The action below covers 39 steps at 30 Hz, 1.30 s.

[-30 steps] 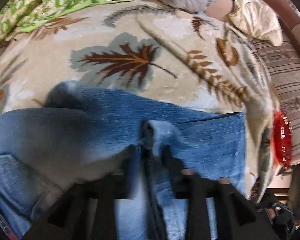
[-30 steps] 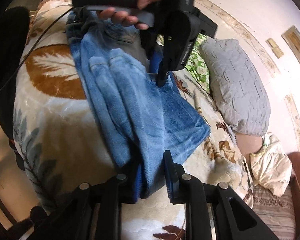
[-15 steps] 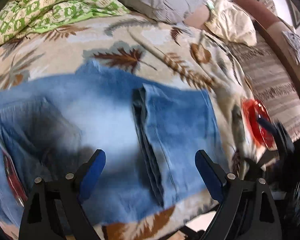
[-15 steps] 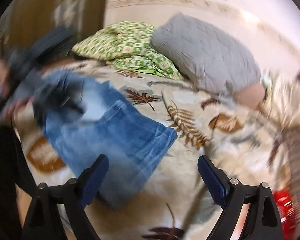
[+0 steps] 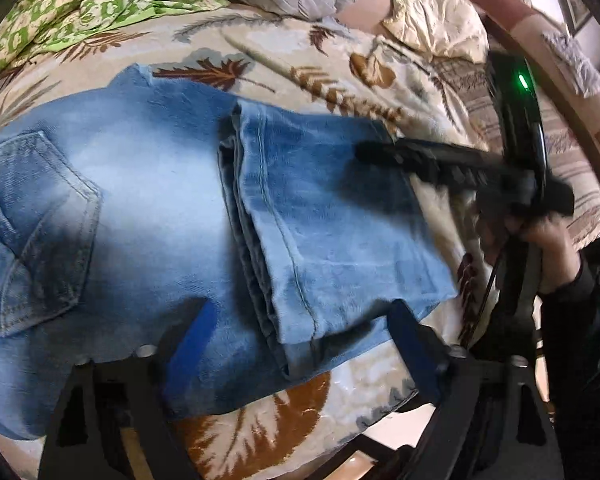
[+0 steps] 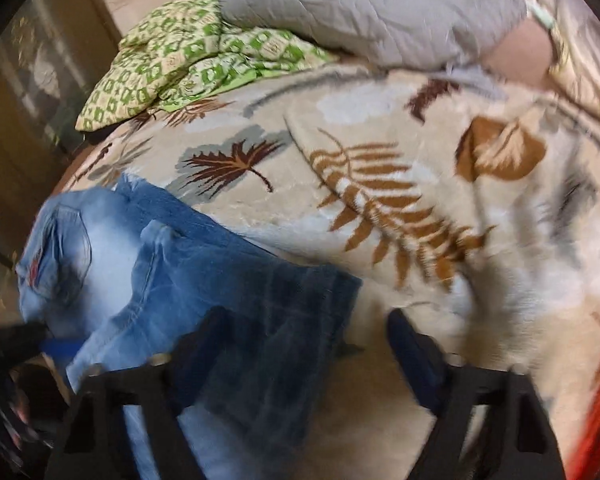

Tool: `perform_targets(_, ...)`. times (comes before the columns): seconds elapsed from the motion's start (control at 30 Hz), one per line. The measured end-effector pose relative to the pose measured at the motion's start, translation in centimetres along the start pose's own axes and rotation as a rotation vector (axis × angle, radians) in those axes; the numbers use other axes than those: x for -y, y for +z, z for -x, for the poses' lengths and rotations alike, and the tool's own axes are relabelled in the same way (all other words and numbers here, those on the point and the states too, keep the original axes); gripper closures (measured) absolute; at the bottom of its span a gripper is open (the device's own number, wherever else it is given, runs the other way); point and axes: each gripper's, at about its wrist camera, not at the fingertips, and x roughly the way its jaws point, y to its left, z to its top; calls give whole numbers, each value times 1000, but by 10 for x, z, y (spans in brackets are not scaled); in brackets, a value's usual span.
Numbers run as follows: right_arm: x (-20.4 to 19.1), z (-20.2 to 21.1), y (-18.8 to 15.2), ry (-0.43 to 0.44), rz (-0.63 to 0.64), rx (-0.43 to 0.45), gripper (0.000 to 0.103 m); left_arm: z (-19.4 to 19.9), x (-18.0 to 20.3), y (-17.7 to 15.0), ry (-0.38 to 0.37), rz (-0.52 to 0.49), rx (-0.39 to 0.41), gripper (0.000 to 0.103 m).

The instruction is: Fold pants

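Blue jeans (image 5: 172, 208) lie folded on a leaf-patterned blanket (image 5: 300, 52), the leg ends (image 5: 332, 220) laid back over the seat, a back pocket (image 5: 32, 220) at the left. My left gripper (image 5: 300, 344) is open and empty, just above the near edge of the jeans. My right gripper (image 6: 300, 344) is open and empty over the folded end of the jeans (image 6: 228, 280). It also shows in the left wrist view (image 5: 460, 164), held in a hand at the right, its fingers over the fold's far corner.
A green patterned quilt (image 6: 188, 52) and a grey pillow (image 6: 360, 8) lie at the far side of the bed. A cream cloth (image 5: 432, 24) and a striped cushion (image 5: 556, 136) sit at the right. The bed edge runs along the bottom of the left wrist view.
Both grippers have let go of the jeans' leg ends and opened. The legs now lie folded over the seat. Both grippers have pulled back above the fold.
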Motion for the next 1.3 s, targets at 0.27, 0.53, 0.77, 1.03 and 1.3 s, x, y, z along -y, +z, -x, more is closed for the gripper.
perform_targets(0.27, 7, -13, -2, -20, -28, 5, 62, -3, -1, -13, 56, -37, 8, 79)
perform_targets(0.53, 7, -12, -4, -31, -36, 21, 61, -4, -5, -18, 47, -32, 31, 79)
perform_targets(0.77, 8, -6, -8, -6, -46, 16, 38, 24, -14, -16, -1, 46, 121, 23)
perform_targets(1.03, 12, -3, -7, 14, -94, 16, 38, 9, -5, -1, 33, 2, 96, 23)
perform_targets(1.3, 2, -11, -2, -41, -45, 13, 42, -4, 7, -7, 121, -91, 76, 91)
